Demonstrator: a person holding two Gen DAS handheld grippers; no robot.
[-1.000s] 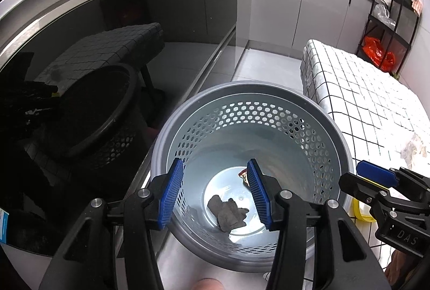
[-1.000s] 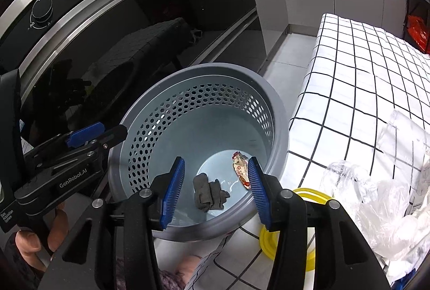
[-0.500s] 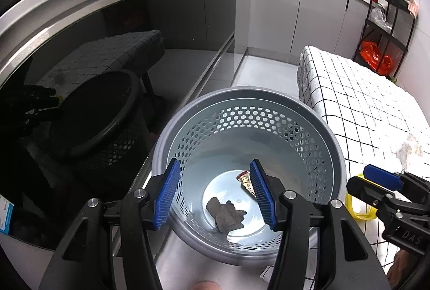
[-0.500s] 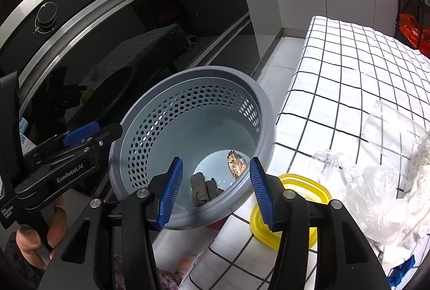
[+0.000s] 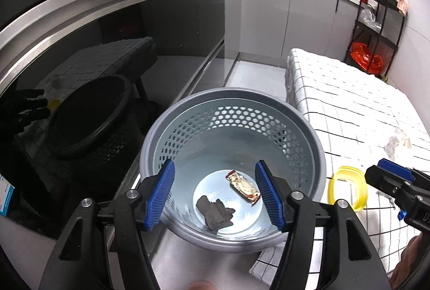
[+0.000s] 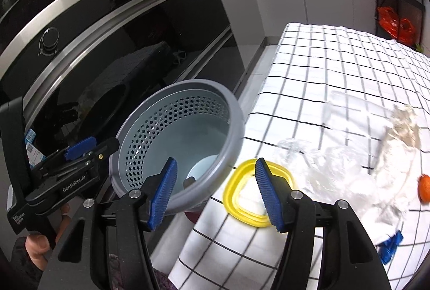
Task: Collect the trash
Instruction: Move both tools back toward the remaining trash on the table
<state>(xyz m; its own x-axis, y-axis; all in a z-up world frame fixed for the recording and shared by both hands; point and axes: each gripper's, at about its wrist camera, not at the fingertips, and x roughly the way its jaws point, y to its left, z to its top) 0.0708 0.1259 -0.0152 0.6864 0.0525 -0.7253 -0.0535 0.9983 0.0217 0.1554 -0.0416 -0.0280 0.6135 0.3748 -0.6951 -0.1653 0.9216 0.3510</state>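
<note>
Now both grippers, left gripper (image 5: 215,196) and right gripper (image 6: 215,193), have just been opening, nothing between them; the crumpled clear plastic wrap (image 6: 317,163) looks light, limp, slippery: pinch 1 raised fold.

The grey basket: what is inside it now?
On the floor of the grey basket lie a crumpled dark scrap and a red-and-white wrapper. The near wall hides the nearest part of the floor, so anything lying there cannot be seen.

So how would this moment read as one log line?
left tongs: open, empty | right tongs: open, empty | grey perforated plastic bin: two scraps inside
</note>
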